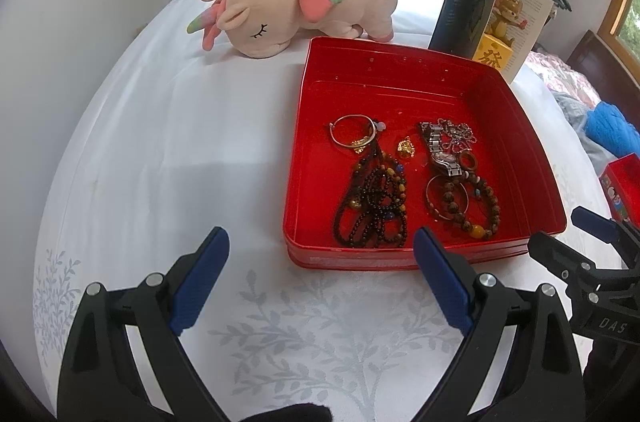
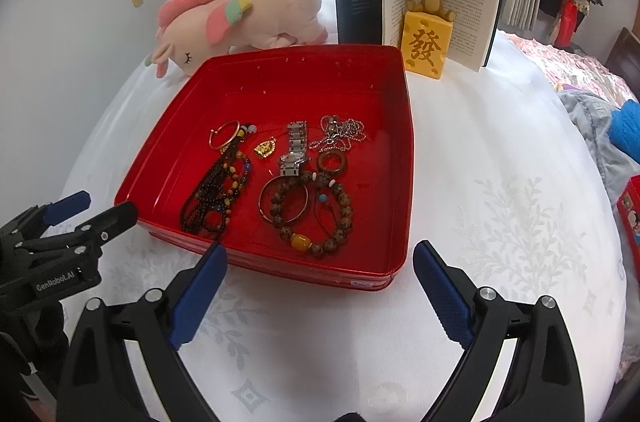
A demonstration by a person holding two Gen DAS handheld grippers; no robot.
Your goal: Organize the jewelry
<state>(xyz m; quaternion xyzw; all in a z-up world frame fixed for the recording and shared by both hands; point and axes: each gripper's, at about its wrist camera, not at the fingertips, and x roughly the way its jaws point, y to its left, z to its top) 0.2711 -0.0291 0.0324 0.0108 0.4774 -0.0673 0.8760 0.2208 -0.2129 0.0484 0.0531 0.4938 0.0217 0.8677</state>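
Both claws, left claw (image 1: 320, 276) and right claw (image 2: 320, 286), hang spread wide and empty above the bed (image 1: 160, 142), just short of the red tray's (image 1: 400, 62) near edge. Inside the tray lie bead necklaces (image 1: 372, 210), a watch (image 1: 440, 152), bangles (image 1: 352, 134) and a silver chain (image 1: 460, 132).

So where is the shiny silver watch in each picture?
Left wrist view: the silver watch lies in the right half of the red tray, right of the picture's centre, beside the silver chain.
Right wrist view: the watch lies near the tray's middle, just left of the picture's centre.
Shared landmark: the little gold pendant sits just left of the watch in both.
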